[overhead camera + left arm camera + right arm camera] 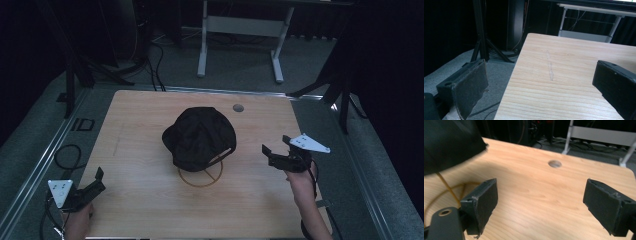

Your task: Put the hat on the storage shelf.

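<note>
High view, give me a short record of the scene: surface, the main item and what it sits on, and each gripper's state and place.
surface: wooden table with a round hole near the far edge
main item: black cap, mid-table
under it: round wire stand
left gripper: open, near left corner
right gripper: open, right of the cap, apart from it

Beyond our left hand-held gripper (97, 181), past the desk (140, 200) edge, we see a black tripod stand (481, 37) on grey carpet (30, 135). Ahead of our right hand-held gripper (276, 145), a round hole (554, 163) marks the wooden top. Farther off stands a white-legged table frame (240, 30), with black cables (155, 65) trailing nearby.
</note>
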`<move>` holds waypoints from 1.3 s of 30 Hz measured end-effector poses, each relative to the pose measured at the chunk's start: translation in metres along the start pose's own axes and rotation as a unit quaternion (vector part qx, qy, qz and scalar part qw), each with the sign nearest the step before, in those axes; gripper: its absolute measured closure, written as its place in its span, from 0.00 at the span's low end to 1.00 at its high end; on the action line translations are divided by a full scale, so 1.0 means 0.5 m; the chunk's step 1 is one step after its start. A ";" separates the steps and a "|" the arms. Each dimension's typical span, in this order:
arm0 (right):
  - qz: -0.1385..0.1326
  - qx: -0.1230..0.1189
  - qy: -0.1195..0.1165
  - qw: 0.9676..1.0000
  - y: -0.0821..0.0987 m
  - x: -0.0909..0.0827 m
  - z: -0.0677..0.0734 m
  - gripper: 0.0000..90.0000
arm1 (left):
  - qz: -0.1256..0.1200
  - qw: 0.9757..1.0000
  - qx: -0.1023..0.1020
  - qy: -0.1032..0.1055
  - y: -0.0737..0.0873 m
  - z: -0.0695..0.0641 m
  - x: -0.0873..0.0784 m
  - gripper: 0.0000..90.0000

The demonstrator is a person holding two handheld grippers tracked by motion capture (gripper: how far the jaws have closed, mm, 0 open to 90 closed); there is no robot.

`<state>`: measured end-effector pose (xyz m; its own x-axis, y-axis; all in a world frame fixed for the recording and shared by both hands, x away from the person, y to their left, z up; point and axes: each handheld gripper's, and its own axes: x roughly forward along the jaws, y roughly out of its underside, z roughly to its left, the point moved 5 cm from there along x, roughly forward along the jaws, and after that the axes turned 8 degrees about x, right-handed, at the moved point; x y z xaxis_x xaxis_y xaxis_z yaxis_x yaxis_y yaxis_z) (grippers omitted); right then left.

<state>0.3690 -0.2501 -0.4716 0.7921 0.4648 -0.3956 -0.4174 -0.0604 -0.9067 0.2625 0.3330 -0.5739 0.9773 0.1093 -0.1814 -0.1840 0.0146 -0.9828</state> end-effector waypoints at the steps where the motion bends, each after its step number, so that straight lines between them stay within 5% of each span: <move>1: 0.002 -0.001 0.005 1.000 0.011 0.000 -0.009 0.14 | 0.000 1.000 0.000 0.000 0.000 0.000 0.000 0.01; 11: 0.018 0.022 0.047 0.999 0.117 -0.005 -0.086 0.14 | 0.001 1.000 0.003 0.000 0.000 0.000 0.000 0.01; 21: 0.040 0.035 0.084 0.995 0.183 -0.019 -0.146 0.14 | 0.002 1.000 0.004 0.000 0.000 0.000 0.000 0.01; 39: 0.032 0.059 0.142 0.988 0.227 -0.070 -0.201 0.15 | 0.000 1.000 0.002 0.000 0.000 0.000 0.000 0.01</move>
<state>0.3386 -0.3621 -0.5752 0.8481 0.1958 -0.4923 -0.5068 0.0289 -0.8616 0.2623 0.3330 -0.5740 0.9771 0.1095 -0.1823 -0.1854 0.0185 -0.9825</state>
